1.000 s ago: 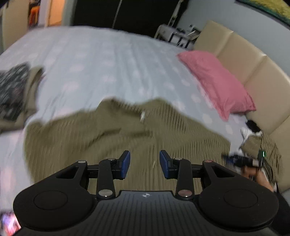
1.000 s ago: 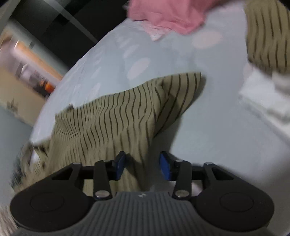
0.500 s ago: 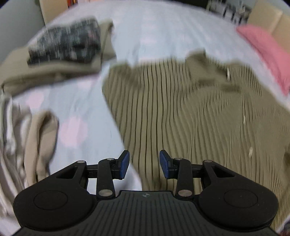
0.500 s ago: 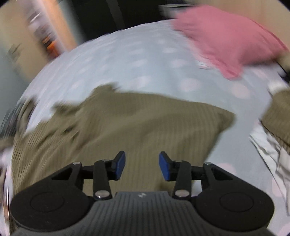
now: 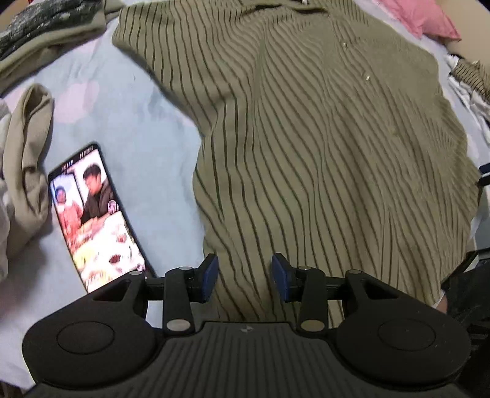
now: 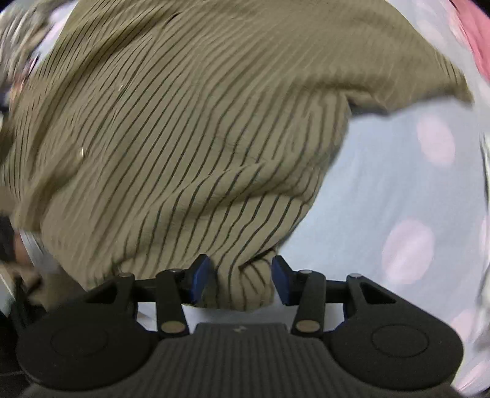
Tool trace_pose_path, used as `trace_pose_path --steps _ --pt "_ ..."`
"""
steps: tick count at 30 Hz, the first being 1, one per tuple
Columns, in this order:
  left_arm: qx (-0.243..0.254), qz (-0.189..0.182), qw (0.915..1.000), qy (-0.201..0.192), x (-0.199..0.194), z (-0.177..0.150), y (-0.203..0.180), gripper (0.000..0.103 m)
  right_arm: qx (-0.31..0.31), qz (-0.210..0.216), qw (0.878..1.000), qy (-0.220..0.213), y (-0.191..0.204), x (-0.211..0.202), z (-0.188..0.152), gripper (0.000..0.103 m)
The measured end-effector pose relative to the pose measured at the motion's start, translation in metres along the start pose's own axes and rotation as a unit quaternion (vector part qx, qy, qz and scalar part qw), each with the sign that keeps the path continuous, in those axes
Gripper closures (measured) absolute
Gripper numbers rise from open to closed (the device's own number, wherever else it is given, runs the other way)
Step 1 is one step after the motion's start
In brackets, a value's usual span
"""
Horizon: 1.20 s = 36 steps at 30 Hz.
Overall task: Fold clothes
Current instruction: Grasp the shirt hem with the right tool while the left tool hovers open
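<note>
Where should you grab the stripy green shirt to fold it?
Probably the striped shirt by its bunched near hem corner, from above. That fold stands up between the opening right gripper, pads not pressing it; elsewhere the cloth lies flat on the bed sheet.

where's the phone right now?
Left wrist view, lower left: the phone lies screen-up and lit on the bedsheet, between the striped shirt and a crumpled beige garment, just beyond the left gripper.

- the striped shirt [image 6: 190, 128] is smeared with motion blur in the right wrist view, top cut off
- phone [image 5: 95, 214] bottom corner hides behind the left gripper [image 5: 245, 274]
- pink pillow [image 5: 419, 15] mostly cropped
</note>
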State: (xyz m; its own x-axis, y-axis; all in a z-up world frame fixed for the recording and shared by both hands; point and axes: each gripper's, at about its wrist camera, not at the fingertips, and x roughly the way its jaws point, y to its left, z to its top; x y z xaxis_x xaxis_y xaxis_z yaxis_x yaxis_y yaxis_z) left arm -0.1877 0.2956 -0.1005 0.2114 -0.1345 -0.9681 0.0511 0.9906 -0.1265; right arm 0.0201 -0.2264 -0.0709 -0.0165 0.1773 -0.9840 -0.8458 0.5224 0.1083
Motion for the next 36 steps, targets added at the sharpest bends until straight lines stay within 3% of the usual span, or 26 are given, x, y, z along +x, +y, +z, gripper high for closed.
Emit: trace_pose_path --steps 2,5,6,7,8,10,21,27,30,36 --pt "0.011 0.001 0.9999 -0.005 -0.004 0.0 -0.007 0.066 0.014 0.007 1.0 0.0 -0.002 0.005 -0.001 0.039" --pt "0.03 0.002 0.9993 -0.02 -0.012 0.003 -0.017 0.066 -0.021 0.005 1.0 0.011 0.006 0.015 -0.005 0.042" --pt "0.036 0.003 0.999 -0.027 -0.015 0.002 -0.02 0.066 -0.047 0.015 0.999 0.019 0.011 0.017 -0.008 0.049" --pt "0.037 0.002 0.9988 -0.031 -0.017 0.002 -0.022 0.066 -0.065 0.038 0.997 0.029 0.015 0.018 -0.011 0.081" --pt "0.036 0.002 0.9988 -0.033 -0.018 0.002 -0.022 0.065 -0.081 0.071 0.993 0.038 0.019 0.017 -0.014 0.099" --pt "0.032 0.002 0.9989 -0.033 -0.017 0.001 -0.021 0.065 -0.099 0.113 0.987 0.051 0.023 0.012 -0.021 0.1" --pt "0.048 0.006 0.9987 0.019 0.009 -0.014 -0.018 0.065 -0.109 0.131 0.976 0.135 -0.012 -0.047 -0.047 0.101" --pt "0.06 0.001 0.9977 0.033 0.015 -0.015 -0.023 0.065 -0.141 0.055 0.959 0.239 -0.014 -0.012 -0.061 0.101" --pt "0.072 0.001 0.9967 0.037 0.015 -0.019 -0.026 0.065 -0.148 0.024 0.954 0.258 -0.009 0.015 -0.064 0.101" --pt "0.073 0.0 0.9959 0.054 0.017 -0.022 -0.028 0.065 -0.195 0.02 0.934 0.3 0.014 0.04 -0.074 0.101"
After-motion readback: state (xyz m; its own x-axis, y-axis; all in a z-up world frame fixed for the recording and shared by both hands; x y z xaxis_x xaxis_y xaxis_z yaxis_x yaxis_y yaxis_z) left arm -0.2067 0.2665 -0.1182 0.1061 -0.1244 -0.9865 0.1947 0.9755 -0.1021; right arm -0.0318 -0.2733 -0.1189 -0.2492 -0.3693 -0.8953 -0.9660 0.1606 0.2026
